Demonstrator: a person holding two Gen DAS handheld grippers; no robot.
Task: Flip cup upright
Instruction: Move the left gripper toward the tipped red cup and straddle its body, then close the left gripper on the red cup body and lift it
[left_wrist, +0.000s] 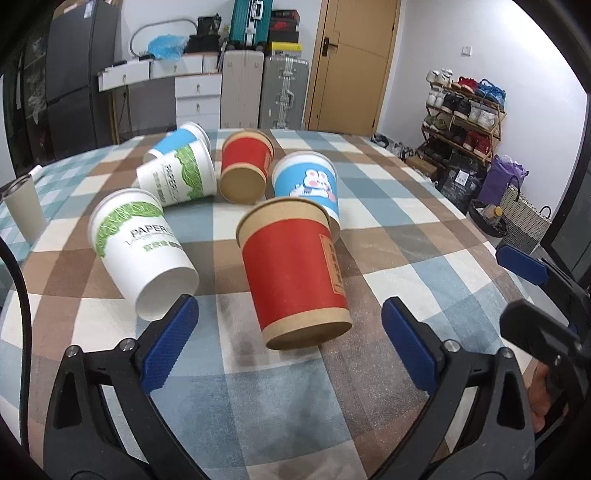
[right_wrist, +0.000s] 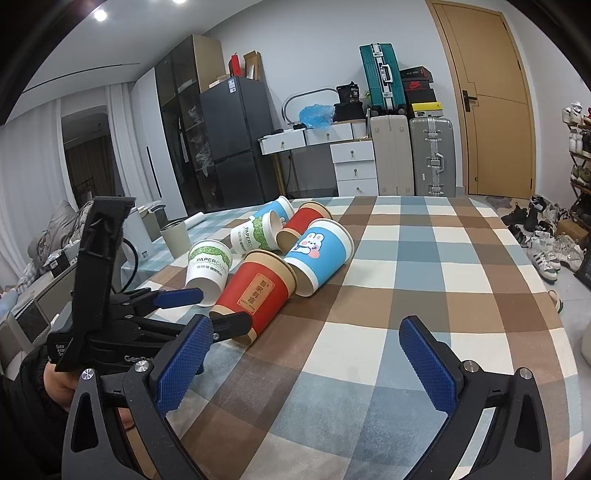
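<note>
Several paper cups lie on their sides on the checked tablecloth (left_wrist: 406, 236). The nearest red cup (left_wrist: 293, 271) lies with its base toward my left gripper (left_wrist: 290, 332), which is open just short of it. A white and green cup (left_wrist: 138, 247) lies to the left and a blue rabbit cup (left_wrist: 308, 181) behind. In the right wrist view the red cup (right_wrist: 256, 291) sits between the left gripper's fingers (right_wrist: 184, 297). My right gripper (right_wrist: 306, 354) is open and empty over the cloth, to the right of the cups.
Behind lie a second red cup (left_wrist: 245, 166), a second white and green cup (left_wrist: 179, 177) and a blue cup (left_wrist: 183, 142). A steel tumbler (left_wrist: 22, 210) stands at the left table edge. Suitcases, drawers, a fridge and a shoe rack stand beyond.
</note>
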